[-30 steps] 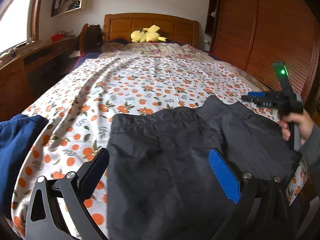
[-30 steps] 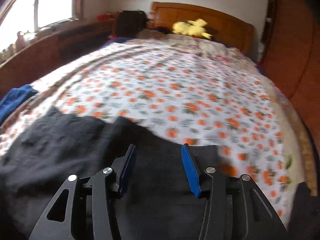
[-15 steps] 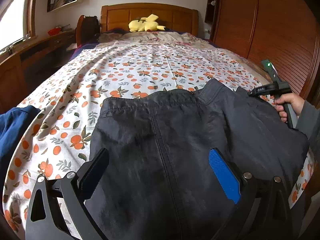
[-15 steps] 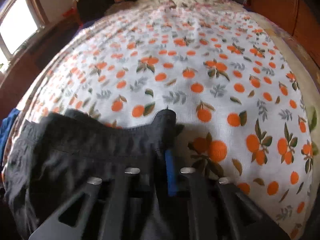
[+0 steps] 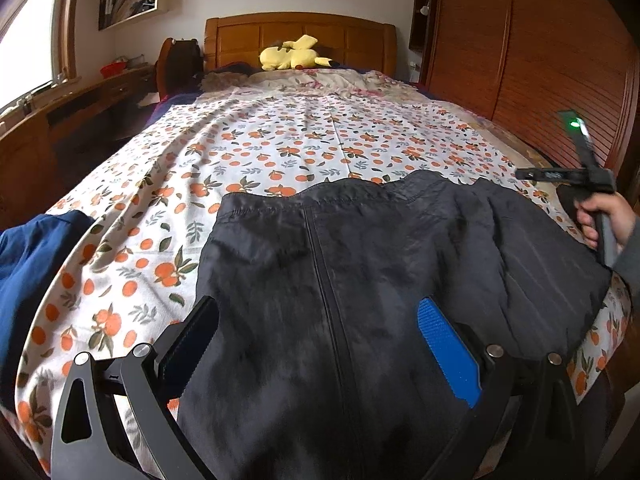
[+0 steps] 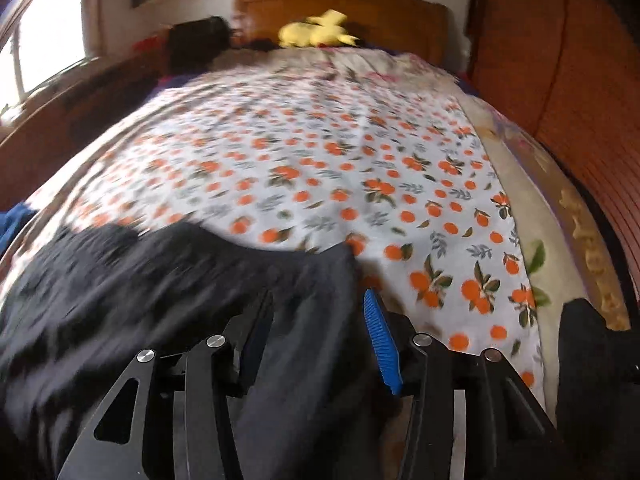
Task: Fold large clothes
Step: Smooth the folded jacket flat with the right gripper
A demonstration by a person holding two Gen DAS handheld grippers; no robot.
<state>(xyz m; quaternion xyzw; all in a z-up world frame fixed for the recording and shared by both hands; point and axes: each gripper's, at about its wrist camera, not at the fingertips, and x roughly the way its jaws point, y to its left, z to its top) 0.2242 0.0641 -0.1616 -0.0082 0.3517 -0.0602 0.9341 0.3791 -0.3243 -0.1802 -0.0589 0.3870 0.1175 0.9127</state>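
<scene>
A large dark grey pair of trousers (image 5: 360,264) lies spread across the near end of the bed, waistband toward the headboard. My left gripper (image 5: 320,332) is open and empty, hovering over the garment's near part. My right gripper (image 6: 316,332) is open above the garment's right corner (image 6: 332,264), with cloth under its jaws. In the left wrist view it (image 5: 576,178) is held by a hand over the garment's right edge.
The bed (image 5: 304,140) has a white sheet with orange prints. A blue garment (image 5: 28,264) lies at the left edge. A yellow plush toy (image 5: 292,54) sits by the wooden headboard. A wooden wardrobe (image 5: 540,52) stands right, a desk (image 5: 72,108) left.
My right gripper was shut on the garment's right corner half a second ago; now it has opened and lifted back. The trousers lie flatter and wider. My left gripper stays open.
</scene>
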